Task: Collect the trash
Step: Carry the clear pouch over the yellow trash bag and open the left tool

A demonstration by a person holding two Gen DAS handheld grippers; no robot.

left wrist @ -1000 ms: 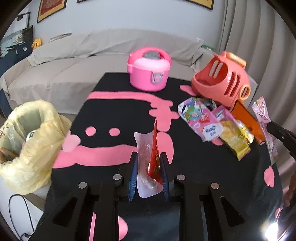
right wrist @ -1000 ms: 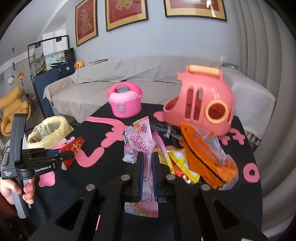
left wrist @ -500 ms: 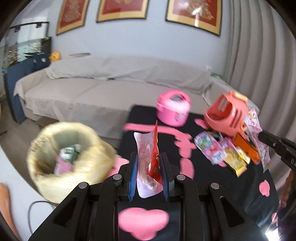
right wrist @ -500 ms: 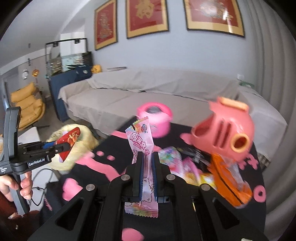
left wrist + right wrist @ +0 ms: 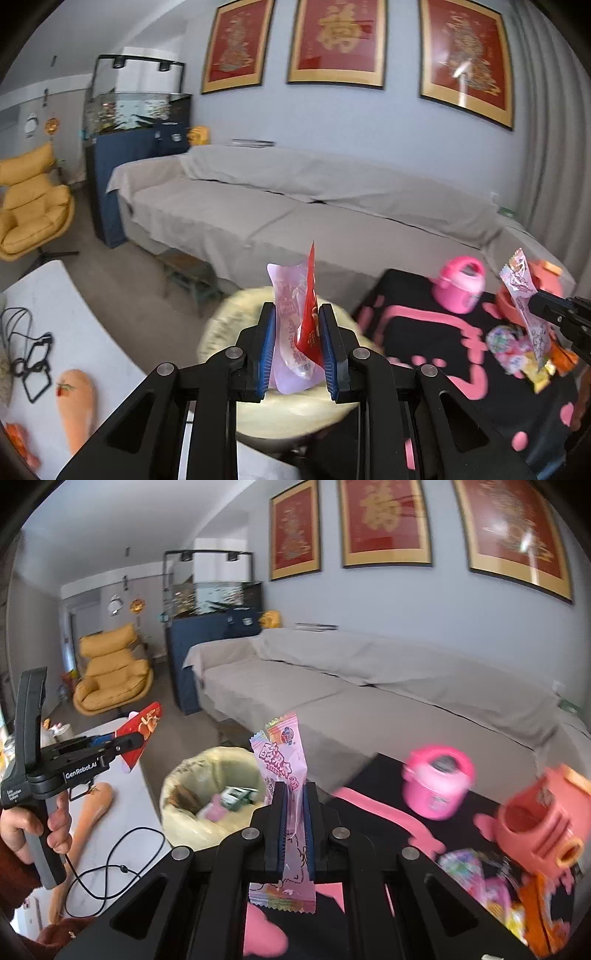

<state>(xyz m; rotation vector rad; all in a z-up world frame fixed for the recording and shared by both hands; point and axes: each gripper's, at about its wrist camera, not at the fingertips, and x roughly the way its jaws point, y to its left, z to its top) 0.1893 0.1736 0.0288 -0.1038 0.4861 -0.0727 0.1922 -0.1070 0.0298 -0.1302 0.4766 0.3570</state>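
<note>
**Grey drape, black cloth, crinkled plastic: both grippers loaded near the bin**

Grey fabric covers the long sofa point(image 5: 369, 686), the largest thing in both views. In front of it stands the desk point(image 5: 424, 332), under a black cloth with pink shapes; its right end is cut off by the lens edge in both views.

Beside the desk's left end sits the trash bag point(image 5: 207, 794), a pale yellow, crumpled plastic sack with a round open mouth and a few scraps visible inside. In the left wrist view most of it is hidden behind the gripper and blurred.

On the desk, a glossy pink toy cooker point(image 5: 437, 786) and a coral plastic basket point(image 5: 539, 823) appear smeared by motion blur, and the loose pile of wrappers point(image 5: 476, 875) near the basket is too blurred to sort out.

The left gripper point(image 5: 297, 341) has its blue-padded fingers clamped on two flat packets held upright: a red wrapper point(image 5: 308, 325) against a translucent lilac pouch point(image 5: 286, 317), both poised above the bag's rim.

The right gripper point(image 5: 294, 823) is pinched tight on a pink candy wrapper point(image 5: 282, 760) with crimped, rainbow-striped ends; it stands upright, sticking out above and below the fingers, just to the right of the bag's mouth.
</note>
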